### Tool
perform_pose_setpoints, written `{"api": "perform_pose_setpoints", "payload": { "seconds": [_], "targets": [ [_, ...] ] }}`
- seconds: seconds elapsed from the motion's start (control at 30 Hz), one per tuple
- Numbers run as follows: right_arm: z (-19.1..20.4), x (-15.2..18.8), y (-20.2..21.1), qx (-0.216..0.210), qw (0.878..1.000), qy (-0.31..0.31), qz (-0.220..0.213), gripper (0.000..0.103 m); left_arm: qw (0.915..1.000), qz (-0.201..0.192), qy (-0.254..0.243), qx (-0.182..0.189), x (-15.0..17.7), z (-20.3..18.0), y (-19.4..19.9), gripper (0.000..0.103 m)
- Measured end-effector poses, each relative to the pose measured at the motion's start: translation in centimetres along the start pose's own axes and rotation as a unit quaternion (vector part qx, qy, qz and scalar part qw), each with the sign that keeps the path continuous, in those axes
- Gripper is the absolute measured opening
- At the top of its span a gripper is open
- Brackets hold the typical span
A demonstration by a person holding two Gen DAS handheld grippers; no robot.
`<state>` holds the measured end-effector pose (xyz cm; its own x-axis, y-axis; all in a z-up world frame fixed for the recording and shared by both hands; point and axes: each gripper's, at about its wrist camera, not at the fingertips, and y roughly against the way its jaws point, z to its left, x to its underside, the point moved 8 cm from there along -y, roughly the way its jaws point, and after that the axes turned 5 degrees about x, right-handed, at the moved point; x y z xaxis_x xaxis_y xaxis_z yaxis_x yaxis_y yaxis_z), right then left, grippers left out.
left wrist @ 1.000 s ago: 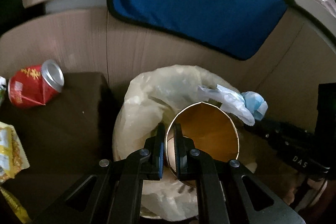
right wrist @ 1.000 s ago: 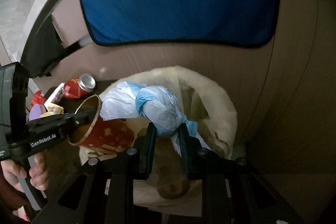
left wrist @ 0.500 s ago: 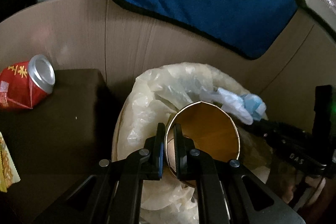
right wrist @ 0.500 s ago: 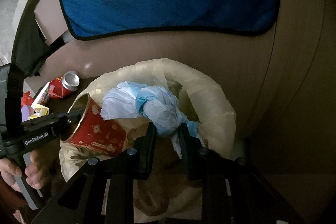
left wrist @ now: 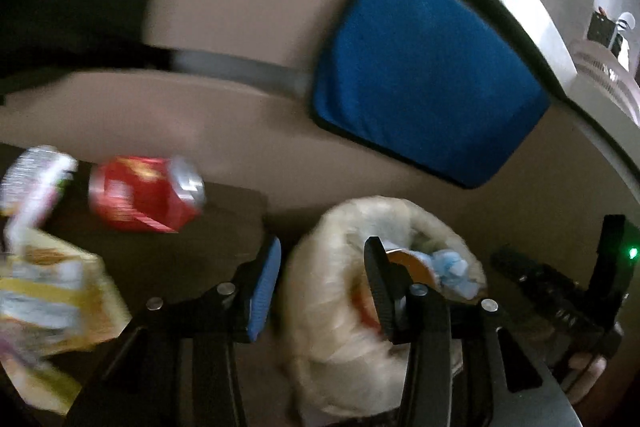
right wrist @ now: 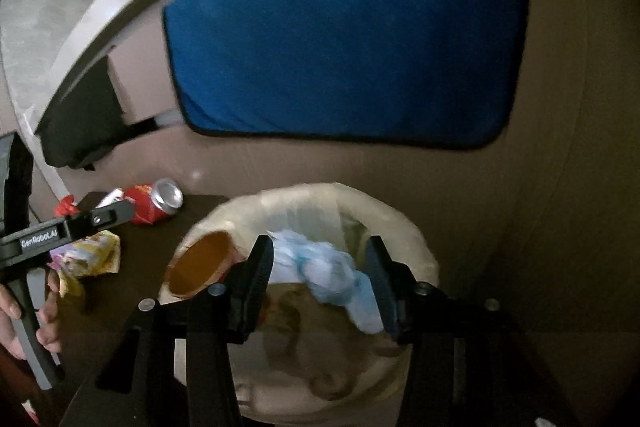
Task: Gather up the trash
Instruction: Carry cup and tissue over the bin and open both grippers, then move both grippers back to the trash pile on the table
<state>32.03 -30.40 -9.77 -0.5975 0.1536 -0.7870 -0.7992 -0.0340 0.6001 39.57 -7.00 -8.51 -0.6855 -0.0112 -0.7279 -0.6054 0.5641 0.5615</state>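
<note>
Aluminium, dented and light — the red can (left wrist: 146, 193) at ten o'clock (pinch its crushed waist) awaits; left gripper (left wrist: 320, 291) and right gripper (right wrist: 320, 279) are both opening, empty.

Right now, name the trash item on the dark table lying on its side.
The red can, tipped over with its silver top facing sideways; the yellow wrapper beside it is merely crumpled flat.

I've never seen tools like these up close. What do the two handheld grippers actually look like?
Both are matte black. The left gripper has two flat fingers, one faced with a ribbed blue pad, and silver bolt heads at the joints. The right gripper is built the same, with ribbed inner faces. From the right camera, the left one's body carries a white "GenRobot.AI" label.
</note>
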Motion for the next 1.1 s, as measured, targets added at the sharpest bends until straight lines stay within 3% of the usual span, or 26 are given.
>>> {"api": "perform_pose_setpoints", "payload": {
  "seconds": [0.27, 0.57, 0.83, 0.97, 1.1],
  "targets": [
    [7.3, -0.3, 1.1, -0.032, 0.999, 0.041, -0.015, 0.045, 0.9945, -0.052, 0.035, -0.085, 0.7, 9.1, 10.4, 0.045],
    [17.8, 0.5, 1.6, -0.103, 0.990, 0.089, -0.023, 0.045, 0.9725, -0.108, 0.116, -0.171, 3.4, 20.0, 20.5, 0.045],
    [22.3, 2.9, -0.2, -0.116, 0.985, 0.131, 0.012, 0.045, 0.9683, -0.097, 0.157, -0.168, 6.9, 24.0, 20.4, 0.045],
    [22.7, 4.1, -0.9, -0.107, 0.983, 0.150, 0.024, 0.045, 0.9755, -0.083, 0.150, -0.137, 7.5, 23.3, 18.7, 0.045],
    [22.2, 4.8, -1.7, -0.111, 0.983, 0.144, 0.041, 0.045, 0.9799, -0.079, 0.114, -0.143, 6.5, 22.5, 17.4, 0.045]
  ]
}}
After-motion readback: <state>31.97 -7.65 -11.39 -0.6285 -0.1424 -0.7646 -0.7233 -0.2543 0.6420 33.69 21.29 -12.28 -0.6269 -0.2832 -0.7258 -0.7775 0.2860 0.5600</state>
